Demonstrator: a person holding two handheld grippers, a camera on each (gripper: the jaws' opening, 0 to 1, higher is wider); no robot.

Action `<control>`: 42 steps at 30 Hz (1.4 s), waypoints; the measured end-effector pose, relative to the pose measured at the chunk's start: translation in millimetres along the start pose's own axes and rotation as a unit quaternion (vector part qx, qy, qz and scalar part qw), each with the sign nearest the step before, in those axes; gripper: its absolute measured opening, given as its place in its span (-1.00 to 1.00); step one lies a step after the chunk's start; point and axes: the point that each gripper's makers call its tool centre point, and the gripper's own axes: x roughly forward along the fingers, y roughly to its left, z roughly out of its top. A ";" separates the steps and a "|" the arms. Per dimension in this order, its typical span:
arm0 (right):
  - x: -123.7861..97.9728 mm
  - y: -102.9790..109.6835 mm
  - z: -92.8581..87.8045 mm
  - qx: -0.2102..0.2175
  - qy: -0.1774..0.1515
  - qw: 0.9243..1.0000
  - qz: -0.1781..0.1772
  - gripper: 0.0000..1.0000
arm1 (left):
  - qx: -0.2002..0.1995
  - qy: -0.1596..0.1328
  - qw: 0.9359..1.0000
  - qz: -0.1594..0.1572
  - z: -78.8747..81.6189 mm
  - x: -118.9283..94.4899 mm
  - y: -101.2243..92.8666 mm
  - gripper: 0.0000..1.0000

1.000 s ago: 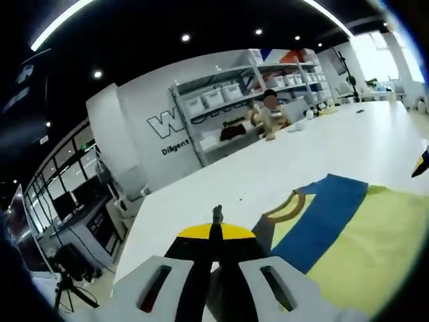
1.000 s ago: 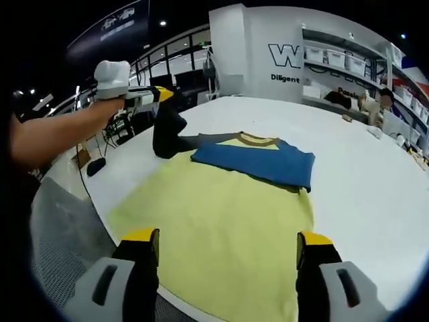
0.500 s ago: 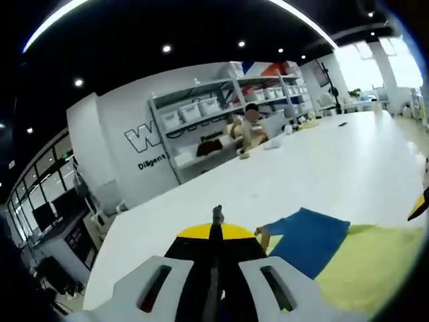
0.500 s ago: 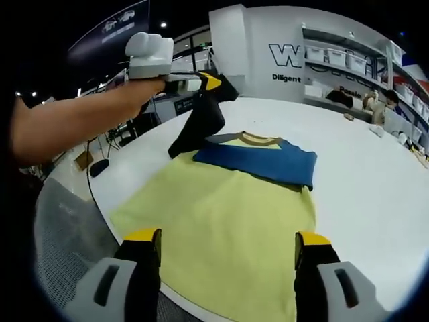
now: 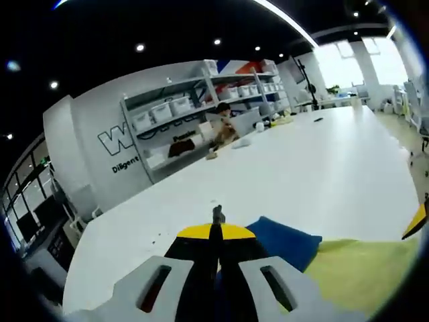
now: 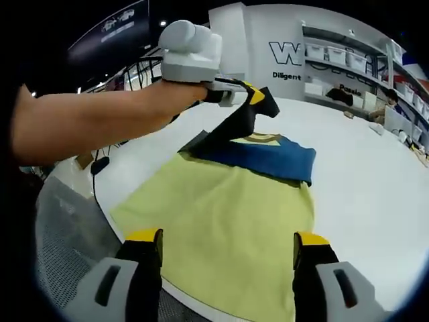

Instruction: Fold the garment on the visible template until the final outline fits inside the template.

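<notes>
Right gripper view: the garment [image 6: 234, 221] was spread flat on the white worktop [image 6: 375, 194], straight ahead of the right gripper [image 6: 226, 251] and running under/between its two jaws. Mostly pale yellow body, w/ a blue sleeve [image 6: 265, 155] folded across the far end and a brown collar [image 6: 260, 139] just past that. Right gripper's jaws stood wide apart w/ nothing pinched, hovering over the near hem.

Left gripper [image 6: 253, 100] came in from the left of that view, held in the person's hand [image 6: 177, 94], forearm stretched across. Its jaws were pressed together on the dark sleeve [image 6: 231, 127], lifting it off the worktop so the cloth hung in a slanted strip down to the far left corner of the garment, right by the collar.

Left gripper view: left gripper [image 5: 216, 221] jaws closed tight, dark fabric bunched between them near the base. Blue sleeve [image 5: 285, 240] sat just ahead and to the right of the tips, yellow body [image 5: 355, 272] further right. A yellow tip of the right gripper [image 5: 415, 221] poked in at the right edge. Shelving w/ bins [image 5: 194, 111] stood way beyond the worktop, against a wall w/ lettering. Couldn't make out any template outline on the worktop tbh.
</notes>
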 end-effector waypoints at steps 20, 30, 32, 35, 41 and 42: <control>0.3 -2.9 -5.7 -0.002 0.013 1.000 -0.009 0.56 | 0.025 0.063 0.994 -0.086 -58.6 27.0 -95.2 -1.00; 0.5 -2.8 -7.2 -0.001 0.016 1.000 -0.011 0.54 | -0.006 0.076 0.989 -0.130 -69.8 25.6 -120.0 -0.85; 0.3 -2.9 -7.1 0.000 0.016 1.000 -0.012 0.54 | -0.022 0.078 0.987 -0.141 -69.7 25.7 -126.0 -0.83; 0.0 -3.0 -7.2 0.000 0.016 1.000 -0.012 0.53 | -0.040 0.096 0.982 -0.157 -76.6 24.6 -133.7 -0.84; 0.0 -3.5 -7.4 0.001 0.016 1.000 -0.012 0.53 | -0.052 0.124 0.978 -0.161 -92.6 24.3 -136.4 -0.81; 0.1 -3.6 -7.6 0.001 0.016 1.000 -0.012 0.53 | -0.052 0.126 0.977 -0.163 -93.9 24.1 -137.4 -0.78</control>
